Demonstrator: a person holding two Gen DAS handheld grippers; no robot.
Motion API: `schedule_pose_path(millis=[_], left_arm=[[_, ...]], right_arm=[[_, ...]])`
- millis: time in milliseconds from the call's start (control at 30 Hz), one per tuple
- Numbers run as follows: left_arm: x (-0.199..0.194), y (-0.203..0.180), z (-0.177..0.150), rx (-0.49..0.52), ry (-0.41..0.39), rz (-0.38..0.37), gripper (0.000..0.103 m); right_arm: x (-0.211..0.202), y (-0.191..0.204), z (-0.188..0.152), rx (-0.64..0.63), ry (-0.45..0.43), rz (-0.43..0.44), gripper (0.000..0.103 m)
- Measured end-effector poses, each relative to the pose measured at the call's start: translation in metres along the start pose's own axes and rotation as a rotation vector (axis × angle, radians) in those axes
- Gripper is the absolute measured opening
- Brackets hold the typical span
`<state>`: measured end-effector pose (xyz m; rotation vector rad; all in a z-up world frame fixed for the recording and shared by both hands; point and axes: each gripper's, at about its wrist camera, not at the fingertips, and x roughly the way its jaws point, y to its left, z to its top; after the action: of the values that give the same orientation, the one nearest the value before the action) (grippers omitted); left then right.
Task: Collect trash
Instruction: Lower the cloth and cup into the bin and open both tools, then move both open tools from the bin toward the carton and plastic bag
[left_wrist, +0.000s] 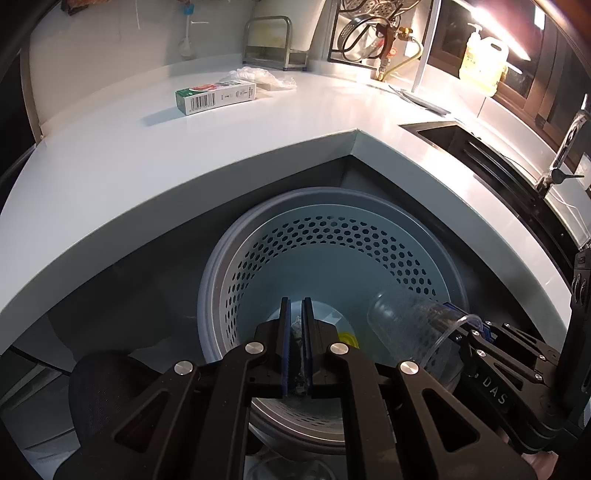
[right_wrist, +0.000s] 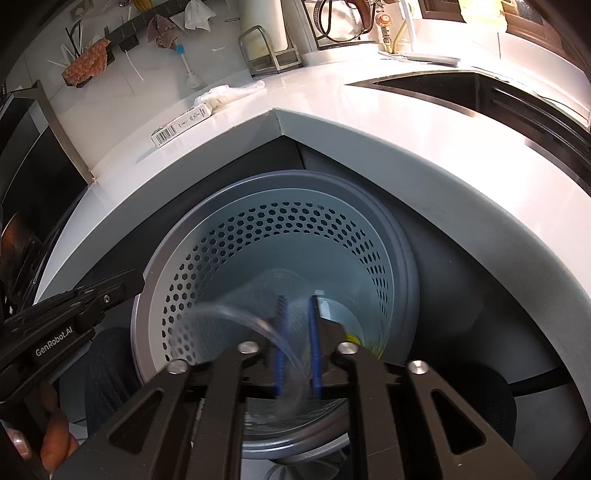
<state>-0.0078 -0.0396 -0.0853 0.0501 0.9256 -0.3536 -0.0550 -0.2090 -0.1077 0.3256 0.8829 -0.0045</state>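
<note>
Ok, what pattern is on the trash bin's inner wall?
Hexagonal holes in bands around the grey-blue trash bin, clearest in the right wrist view.

I am looking past the white tabletop (left_wrist: 295, 122) where a metal rack (left_wrist: 269, 44) is standing against the wall, a sink (left_wrist: 439, 133) is lying sunk at the right, and a yellow soap jug (left_wrist: 484, 62) is sitting on the lit window ledge.
</note>
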Motion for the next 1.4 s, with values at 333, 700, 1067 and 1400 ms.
schedule_pose_path(millis=[333, 700, 1067, 1400], left_arm=[[-0.007, 0.010, -0.001, -0.027, -0.026, 0.009, 0.057], [-0.012, 0.018, -0.001, -0.048, -0.050, 0.017, 0.074], [-0.023, 0.034, 0.008, -0.071, -0.103, 0.055, 0.082], [-0.042, 0.055, 0.040, -0.080, -0.196, 0.106, 0.091]], right_arm=[[-0.008, -0.002, 0.002, 0.013, -0.031, 0.000, 0.049], [-0.012, 0.000, 0.002, 0.012, -0.045, 0.011, 0.058], [-0.013, 0.001, 0.006, 0.022, -0.044, 0.051, 0.062], [-0.026, 0.012, 0.028, 0.017, -0.066, 0.096, 0.068]])
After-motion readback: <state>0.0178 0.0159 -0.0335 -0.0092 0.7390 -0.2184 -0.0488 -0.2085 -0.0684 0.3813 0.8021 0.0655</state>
